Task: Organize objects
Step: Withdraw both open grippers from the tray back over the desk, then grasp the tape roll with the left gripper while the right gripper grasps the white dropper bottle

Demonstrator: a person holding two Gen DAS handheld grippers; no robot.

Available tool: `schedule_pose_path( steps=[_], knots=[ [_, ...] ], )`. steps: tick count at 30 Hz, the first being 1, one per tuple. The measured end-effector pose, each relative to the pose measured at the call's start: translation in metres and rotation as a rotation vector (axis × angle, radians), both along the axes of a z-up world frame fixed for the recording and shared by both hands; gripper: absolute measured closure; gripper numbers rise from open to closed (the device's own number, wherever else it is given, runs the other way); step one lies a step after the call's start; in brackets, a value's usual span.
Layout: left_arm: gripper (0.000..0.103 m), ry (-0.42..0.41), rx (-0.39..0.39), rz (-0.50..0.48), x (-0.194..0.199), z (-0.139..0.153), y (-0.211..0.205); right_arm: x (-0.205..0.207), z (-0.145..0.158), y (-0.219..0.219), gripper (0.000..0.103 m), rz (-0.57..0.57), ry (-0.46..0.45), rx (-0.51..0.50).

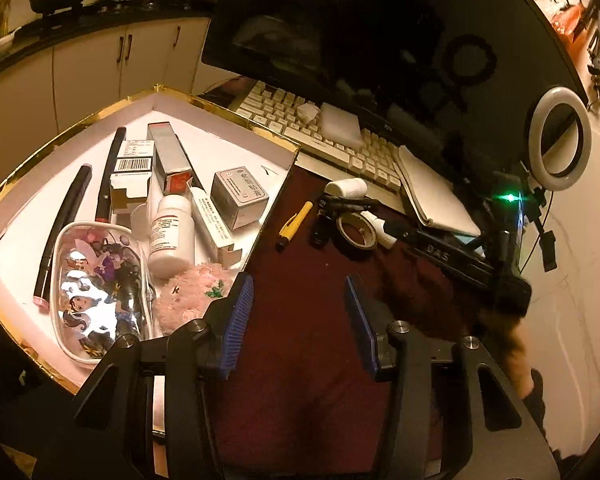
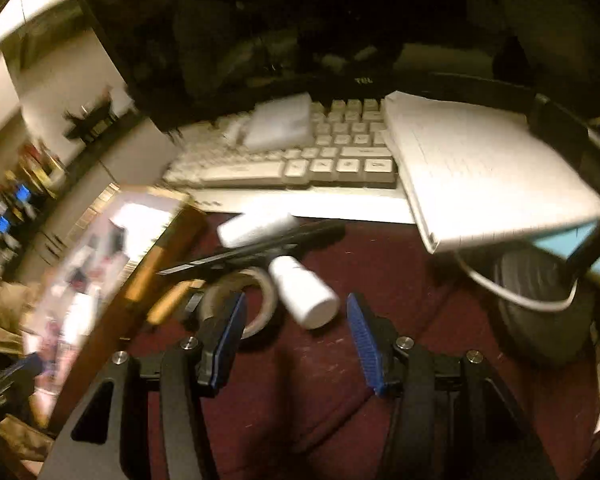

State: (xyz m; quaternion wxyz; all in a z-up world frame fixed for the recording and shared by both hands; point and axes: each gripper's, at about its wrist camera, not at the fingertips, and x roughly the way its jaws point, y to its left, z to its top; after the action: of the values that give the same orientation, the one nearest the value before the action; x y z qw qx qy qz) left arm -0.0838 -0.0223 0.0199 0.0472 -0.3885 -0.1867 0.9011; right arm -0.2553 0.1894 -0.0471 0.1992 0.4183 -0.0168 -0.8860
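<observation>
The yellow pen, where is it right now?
In the left wrist view the yellow pen lies on the dark red table cover, just right of the gold-edged box and left of the roll of tape.

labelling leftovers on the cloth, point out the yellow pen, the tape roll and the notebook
yellow pen (image 1: 295, 225), left wrist view, middle of its barrel
tape roll (image 1: 357, 231), left wrist view, near rim of the ring
notebook (image 2: 484, 168), right wrist view, middle of its lined top page
</observation>
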Motion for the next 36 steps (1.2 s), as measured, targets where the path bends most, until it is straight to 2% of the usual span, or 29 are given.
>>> schedule_pose_path(
  steps=[2, 4, 6, 8, 9, 14, 23, 31, 36],
  knots=[
    [0.056, 0.001, 0.005, 0.002, 0.001, -0.001, -0.001, -0.003, -0.002, -0.002, 0.051, -0.002, 0.019, 0.024],
    [0.056, -0.004, 0.017, 0.011, 0.002, -0.002, -0.004, -0.008, -0.005, -0.001, 0.051, 0.016, -0.001, 0.014],
    [0.056, -0.014, 0.028, 0.006, 0.0, -0.005, -0.004, -0.012, -0.012, 0.001, 0.057, 0.033, -0.038, -0.012],
    [0.056, -0.016, 0.031, -0.002, -0.001, -0.006, -0.002, -0.013, -0.015, 0.003, 0.071, 0.049, -0.06, -0.054],
    [0.056, -0.014, 0.028, -0.006, 0.0, -0.006, 0.0, -0.013, -0.015, 0.005, 0.073, 0.048, -0.065, -0.058],
    [0.056, -0.016, 0.019, -0.03, -0.003, -0.006, 0.008, -0.005, -0.013, 0.005, 0.076, 0.052, -0.075, -0.042],
    [0.056, -0.05, 0.027, -0.094, -0.02, -0.011, 0.029, 0.045, -0.012, 0.031, 0.076, 0.015, -0.085, -0.026],
    [0.056, -0.196, 0.046, -0.083, -0.073, -0.029, 0.054, 0.057, -0.022, 0.046, 0.075, 0.033, -0.067, -0.071],
    [0.056, -0.249, 0.095, -0.093, -0.101, -0.036, 0.06, 0.057, -0.023, 0.055, 0.075, 0.022, -0.089, -0.163]
  ],
)
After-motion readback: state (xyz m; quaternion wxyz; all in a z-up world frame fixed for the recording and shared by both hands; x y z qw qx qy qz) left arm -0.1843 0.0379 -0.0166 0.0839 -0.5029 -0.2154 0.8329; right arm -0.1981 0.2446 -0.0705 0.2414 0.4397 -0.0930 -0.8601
